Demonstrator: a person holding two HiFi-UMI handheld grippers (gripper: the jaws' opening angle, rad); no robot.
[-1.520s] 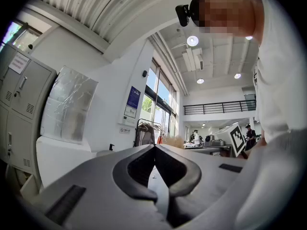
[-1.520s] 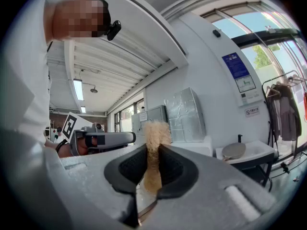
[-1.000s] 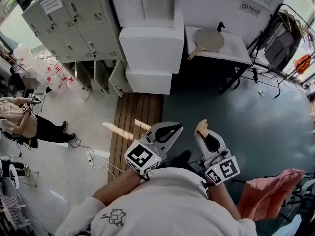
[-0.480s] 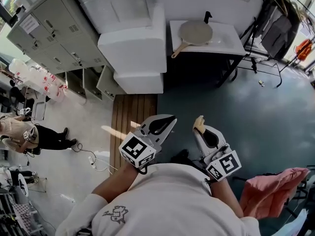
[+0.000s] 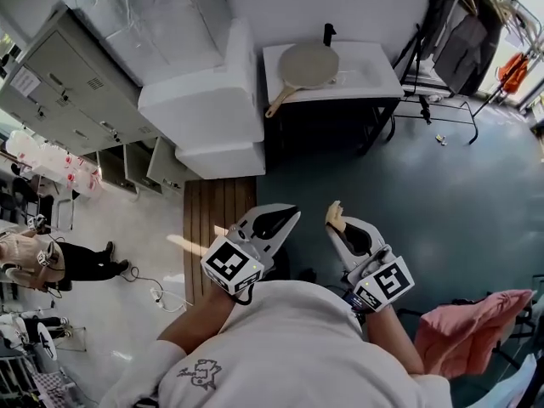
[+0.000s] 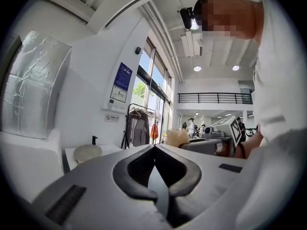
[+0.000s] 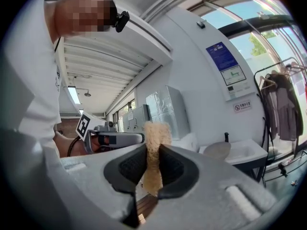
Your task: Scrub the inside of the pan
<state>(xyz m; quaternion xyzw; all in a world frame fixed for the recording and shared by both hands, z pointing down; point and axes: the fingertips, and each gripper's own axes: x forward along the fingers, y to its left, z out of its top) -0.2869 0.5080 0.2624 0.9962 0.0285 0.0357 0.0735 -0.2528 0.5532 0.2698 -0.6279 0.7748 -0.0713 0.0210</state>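
Observation:
A round pan [image 5: 309,65] with a pale wooden handle lies on the white sink counter [image 5: 374,79] far ahead of me; it shows small in the left gripper view as the pan [image 6: 88,153] and in the right gripper view as the pan [image 7: 217,151]. My right gripper [image 5: 333,218] is shut on a tan sponge [image 7: 154,152], which sticks out past the jaws. My left gripper [image 5: 293,213] is shut with nothing in it, its jaws together in the left gripper view [image 6: 154,150]. Both grippers are held close to my chest, well short of the counter.
White foam blocks [image 5: 204,109] stand left of the counter, grey lockers [image 5: 59,79] further left. A wooden slat mat [image 5: 217,219] lies on the floor ahead. A clothes rack [image 5: 463,32] stands at the right, pink cloth [image 5: 467,325] at lower right. A person [image 5: 34,257] sits at the far left.
The view has shifted right and forward: the counter with the pan sits nearer the centre now. Both grippers keep their pose by my chest, the sponge still held.

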